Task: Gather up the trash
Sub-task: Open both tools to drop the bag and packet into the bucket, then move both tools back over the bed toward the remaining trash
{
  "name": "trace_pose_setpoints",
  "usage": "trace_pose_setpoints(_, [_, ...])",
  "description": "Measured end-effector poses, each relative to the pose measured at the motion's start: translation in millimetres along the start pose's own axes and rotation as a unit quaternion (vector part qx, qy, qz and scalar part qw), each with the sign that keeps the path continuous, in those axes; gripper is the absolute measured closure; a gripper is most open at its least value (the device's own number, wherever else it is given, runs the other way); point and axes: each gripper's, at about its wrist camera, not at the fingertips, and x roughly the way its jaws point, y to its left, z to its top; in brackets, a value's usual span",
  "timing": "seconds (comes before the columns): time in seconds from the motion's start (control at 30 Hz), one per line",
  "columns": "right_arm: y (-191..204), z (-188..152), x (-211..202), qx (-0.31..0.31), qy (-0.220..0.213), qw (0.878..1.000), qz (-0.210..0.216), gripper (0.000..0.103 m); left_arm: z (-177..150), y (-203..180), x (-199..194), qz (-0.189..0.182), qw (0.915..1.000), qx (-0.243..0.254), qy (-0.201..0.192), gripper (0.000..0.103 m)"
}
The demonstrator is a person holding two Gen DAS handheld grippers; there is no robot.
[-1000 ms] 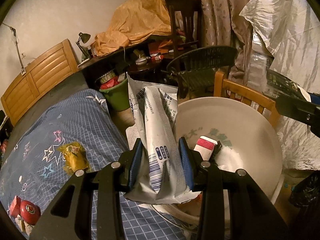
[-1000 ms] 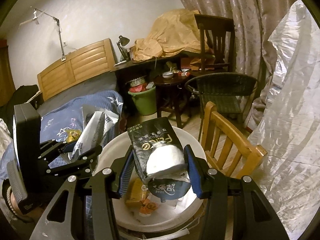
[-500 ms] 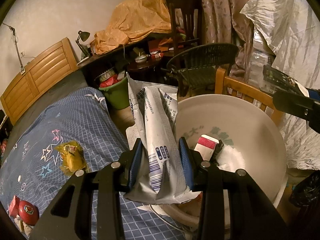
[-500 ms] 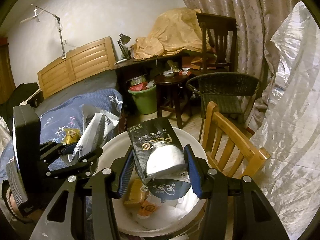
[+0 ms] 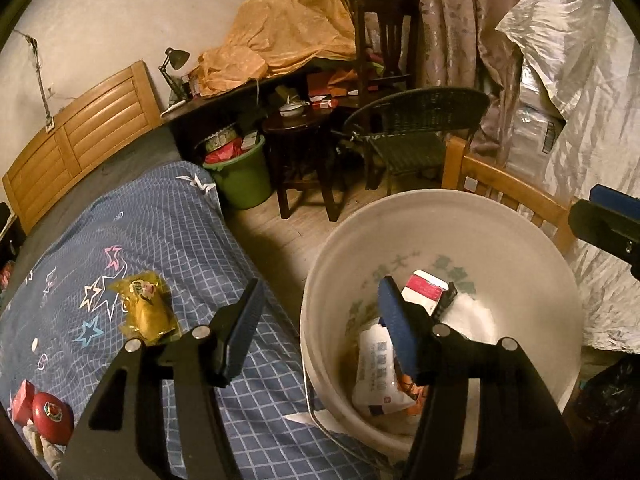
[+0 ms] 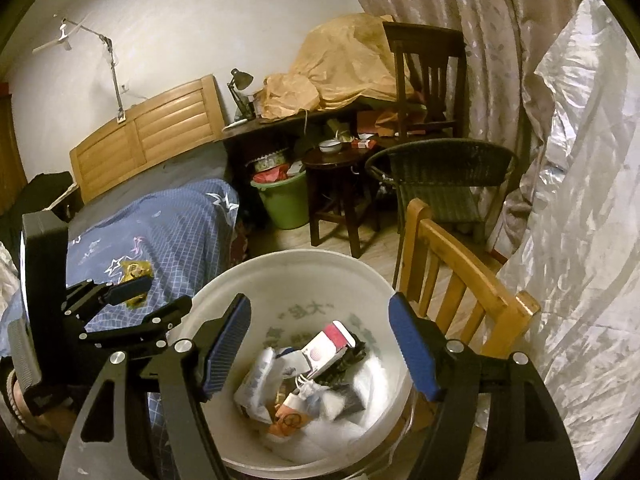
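Left wrist view first: my left gripper (image 5: 320,308) is spreading its jaws, nothing between them, one blue pad over the bed and the other over the bucket (image 5: 520,232). The white bucket is my landmark. Inside it I see the trash: a white packet (image 5: 374,364) lying against the near wall, a red-and-white box (image 5: 426,290) leaning further in, something orange at the bottom. Left of the bucket, on the blue checked blanket (image 5: 160,220), a yellow wrapper (image 5: 146,308) lies loose, and further left a red round thing (image 5: 52,414) at the frame's edge. Behind the bucket stand a wooden chair (image 5: 508,190), a dark wicker chair (image 5: 420,120) and a small dark table (image 5: 298,120); a green bin (image 5: 242,178) full of rubbish sits by the bed's corner. Right of the bucket hangs crinkled plastic sheeting (image 5: 592,120). The other gripper's tip pokes in above the bucket's right rim.

Right wrist view now: my right gripper (image 6: 320,348) hangs straight over the bucket (image 6: 280,276), jaws widening too, pads apart and empty. Below them the trash pile (image 6: 304,384) sits in the bucket, blurred, red-and-white box on top. The left gripper (image 6: 132,304) shows left of the bucket, released, with the yellow wrapper (image 6: 134,270) just behind its tip on the blanket. The wooden chair (image 6: 460,280) crowds the bucket's right rim, sheeting (image 6: 580,200) beyond it.
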Motion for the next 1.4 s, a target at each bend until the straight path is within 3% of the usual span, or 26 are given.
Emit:
trace_pose_setpoints(0.2, [-2,-6,-9,0.012,-0.015,1.0,-0.002,0.031,-8,7,-10,0.007,0.9997,-0.022,-0.008,0.046])
trace_pose_setpoints(0.33, [4,-12,-19,0.014,-0.033,0.999,-0.007,0.031,-16,26,-23,0.03,0.9978,-0.056,-0.022,0.038])
trace_pose_setpoints(0.73, [76,-44,-69,-0.01,-0.136,0.991,-0.002,0.029,-62,98,-112,0.089,0.9829,-0.13,-0.095,0.025])
trace_pose_setpoints(0.83, [105,-55,-73,-0.028,-0.137,0.99,0.017,0.028,-82,126,-132,0.107,0.9786,-0.147,-0.097,0.023])
trace_pose_setpoints(1.0, [161,-76,-63,-0.053,-0.102,0.991,0.066,0.028,-118,177,-155,0.135,0.9692,-0.188,-0.083,0.023])
trace_pose_setpoints(1.2, [241,-104,-51,-0.088,-0.055,0.986,0.128,0.028,-174,247,-181,0.189,0.9463,-0.255,-0.06,0.022])
trace_pose_setpoints(1.3, [282,-117,-49,-0.111,-0.035,0.98,0.161,0.028,-208,288,-192,0.217,0.9284,-0.298,-0.043,0.022])
trace_pose_setpoints(1.4, [331,-129,-45,-0.145,-0.012,0.968,0.203,0.028,-248,338,-205,0.24,0.9036,-0.354,-0.023,0.022])
